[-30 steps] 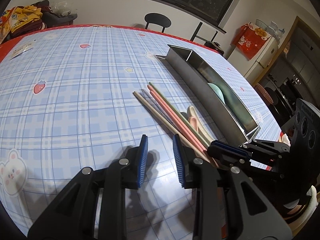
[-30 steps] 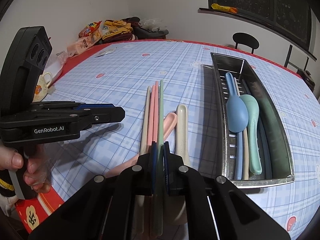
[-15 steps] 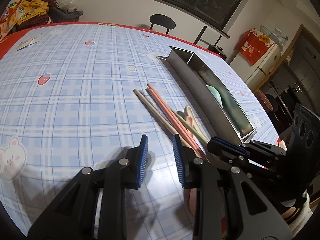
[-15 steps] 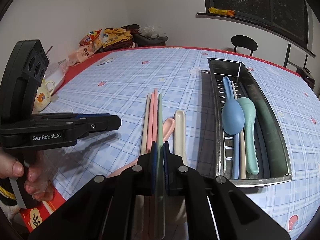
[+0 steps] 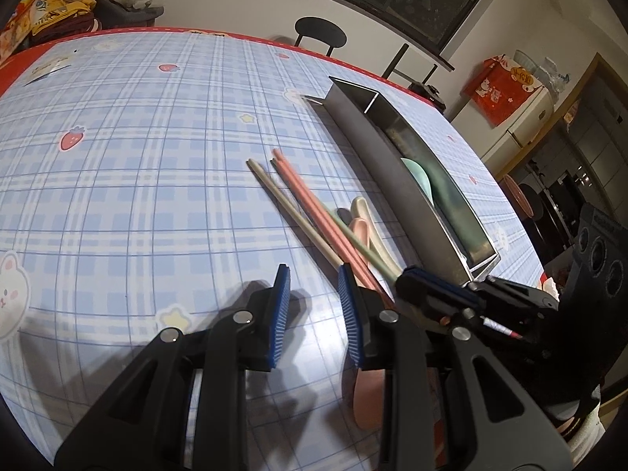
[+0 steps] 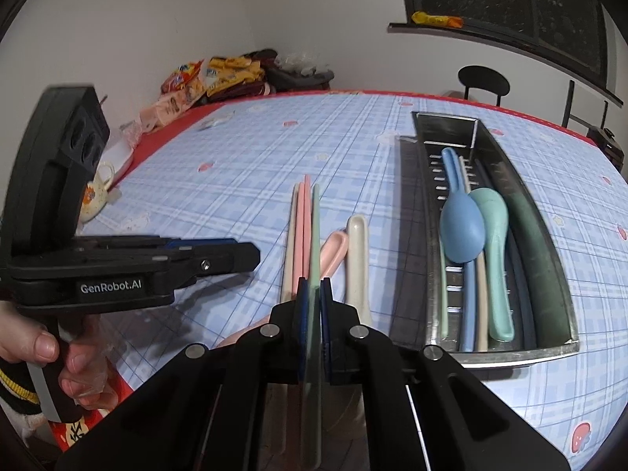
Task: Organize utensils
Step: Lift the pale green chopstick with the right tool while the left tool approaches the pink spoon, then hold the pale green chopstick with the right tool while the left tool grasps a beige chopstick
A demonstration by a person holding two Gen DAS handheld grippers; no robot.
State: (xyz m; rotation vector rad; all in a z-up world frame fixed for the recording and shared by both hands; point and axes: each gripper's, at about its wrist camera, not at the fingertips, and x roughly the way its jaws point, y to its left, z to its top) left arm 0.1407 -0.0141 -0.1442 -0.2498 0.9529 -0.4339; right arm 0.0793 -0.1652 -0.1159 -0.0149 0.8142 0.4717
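My right gripper [image 6: 314, 294] is shut on a green chopstick [image 6: 315, 231] and holds it raised above the table; it also shows in the left wrist view [image 5: 353, 235]. Pink chopsticks [image 6: 301, 227], a beige chopstick [image 6: 289, 243], a pink spoon [image 6: 333, 249] and a cream spoon [image 6: 357, 259] lie on the checked tablecloth. A steel utensil tray [image 6: 549, 243] to the right holds a blue spoon [image 6: 461, 227], a teal spoon [image 6: 492, 235] and chopsticks. My left gripper [image 5: 314, 302] is open and empty, just left of the chopsticks.
Snack bags [image 6: 212, 76] and clothes lie at the table's far left corner. A small cup [image 6: 94, 196] stands at the left edge. A black chair [image 6: 482, 80] stands behind the table. A fridge with red cloth [image 5: 506, 90] is at the right.
My right gripper has lifted the green chopstick's near end off the table, away from the pink pair. The left gripper has moved slightly forward and stays open.
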